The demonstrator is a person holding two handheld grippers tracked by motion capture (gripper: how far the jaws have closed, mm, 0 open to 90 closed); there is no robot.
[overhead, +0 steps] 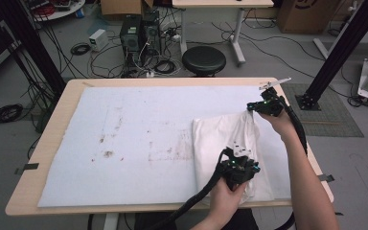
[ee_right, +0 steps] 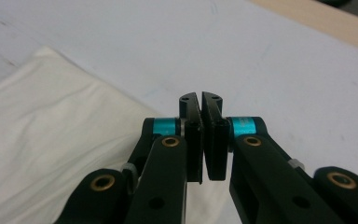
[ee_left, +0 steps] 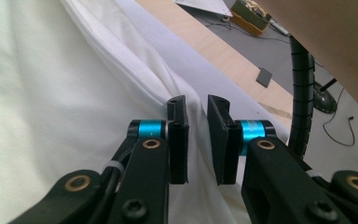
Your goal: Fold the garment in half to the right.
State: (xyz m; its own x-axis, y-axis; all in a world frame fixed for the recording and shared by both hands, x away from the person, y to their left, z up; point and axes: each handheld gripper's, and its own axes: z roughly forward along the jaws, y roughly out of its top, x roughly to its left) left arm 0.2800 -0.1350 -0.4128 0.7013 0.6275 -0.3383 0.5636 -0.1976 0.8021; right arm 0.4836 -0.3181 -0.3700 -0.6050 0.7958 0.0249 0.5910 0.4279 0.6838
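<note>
White cloth (overhead: 230,143), folded, lies on the right of the padded table (overhead: 124,143). It's light, soft and floppy, so I'd pinch it at a corner or edge. My left gripper (overhead: 239,168) hovers over its near edge, jaws slightly apart, nothing pinched. My right gripper (overhead: 264,106), jaws together and empty, sits at its far corner. No containers here.

black stool (overhead: 203,60), computer towers (overhead: 139,33), stained white mat (overhead: 124,139)

Left gripper (ee_left: 197,140) held near the body, jaws slightly parted; right gripper (ee_right: 201,140) on an outstretched forearm, jaws closed together
</note>
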